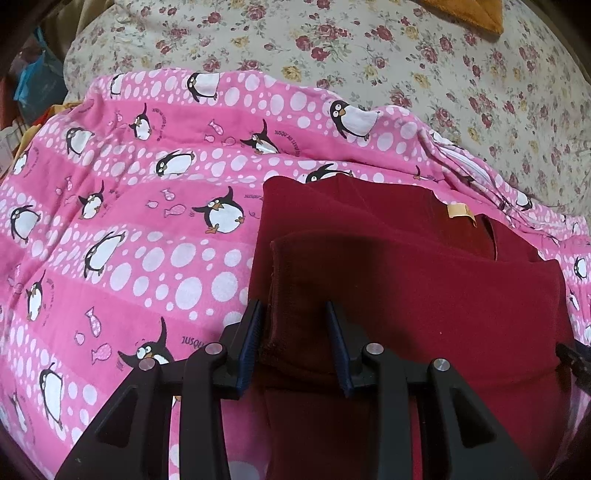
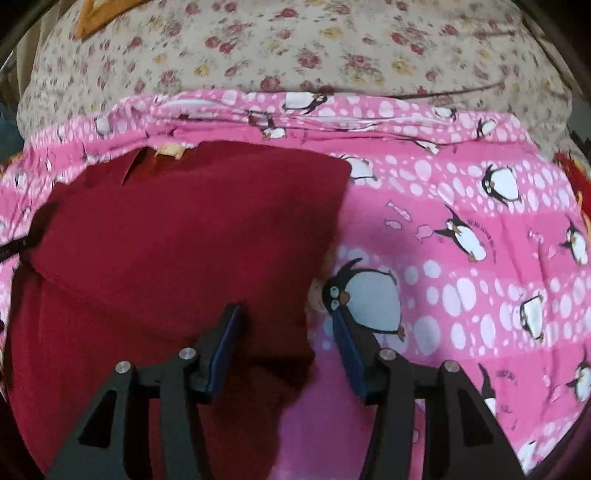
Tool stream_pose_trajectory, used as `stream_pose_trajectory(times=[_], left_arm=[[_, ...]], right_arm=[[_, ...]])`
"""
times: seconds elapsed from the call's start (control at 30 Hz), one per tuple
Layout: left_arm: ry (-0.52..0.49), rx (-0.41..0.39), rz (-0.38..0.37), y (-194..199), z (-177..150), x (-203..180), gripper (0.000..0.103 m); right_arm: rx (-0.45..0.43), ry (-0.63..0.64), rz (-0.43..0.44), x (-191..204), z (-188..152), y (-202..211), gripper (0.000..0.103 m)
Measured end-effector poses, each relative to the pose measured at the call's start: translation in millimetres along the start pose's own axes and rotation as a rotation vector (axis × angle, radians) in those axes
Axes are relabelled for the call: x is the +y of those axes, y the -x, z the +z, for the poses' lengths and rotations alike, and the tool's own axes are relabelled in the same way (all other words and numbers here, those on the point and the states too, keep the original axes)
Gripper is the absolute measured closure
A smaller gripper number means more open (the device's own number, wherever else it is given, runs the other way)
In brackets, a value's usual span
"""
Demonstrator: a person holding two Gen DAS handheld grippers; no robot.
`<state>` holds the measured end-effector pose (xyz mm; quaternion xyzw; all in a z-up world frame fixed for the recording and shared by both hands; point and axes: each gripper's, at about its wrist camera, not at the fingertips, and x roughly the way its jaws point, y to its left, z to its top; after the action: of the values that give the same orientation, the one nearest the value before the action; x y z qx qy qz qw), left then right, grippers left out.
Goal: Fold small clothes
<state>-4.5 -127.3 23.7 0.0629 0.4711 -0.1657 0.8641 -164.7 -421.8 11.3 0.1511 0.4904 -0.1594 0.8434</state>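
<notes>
A dark red garment (image 1: 424, 273) lies on a pink penguin-print blanket (image 1: 129, 229), its tan neck label (image 1: 459, 212) at the far side. A sleeve is folded across its body. My left gripper (image 1: 295, 310) is open, its fingers either side of the sleeve cuff (image 1: 291, 295) at the garment's left edge. In the right wrist view the garment (image 2: 177, 236) fills the left half. My right gripper (image 2: 286, 314) is open over the garment's right edge, one finger above the red cloth, the other above the blanket (image 2: 461, 258).
A floral bedsheet (image 1: 369, 55) lies beyond the blanket, also in the right wrist view (image 2: 295, 48). An orange cloth (image 1: 476, 14) rests at the far edge. Bags and clutter (image 1: 33, 81) stand off the bed's left side.
</notes>
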Motion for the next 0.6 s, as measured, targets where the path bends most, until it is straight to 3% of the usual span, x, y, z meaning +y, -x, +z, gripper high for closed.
stream_pose_trajectory(times=[0.13, 0.3, 0.6], left_arm=[[0.005, 0.004, -0.009, 11.7, -4.2, 2.4, 0.088], [-0.02, 0.019, -0.057, 37.2, -23.2, 8.9, 0.088], [-0.059, 0.085, -0.098, 82.3, -92.9, 28.0, 0.088]], right_arm=[[0.008, -0.015, 0.026, -2.5, -3.0, 16.1, 0.049], [0.022, -0.043, 0.12, -10.3, -22.9, 44.0, 0.044], [0.094, -0.05, 0.224, -13.5, -92.6, 78.2, 0.041]])
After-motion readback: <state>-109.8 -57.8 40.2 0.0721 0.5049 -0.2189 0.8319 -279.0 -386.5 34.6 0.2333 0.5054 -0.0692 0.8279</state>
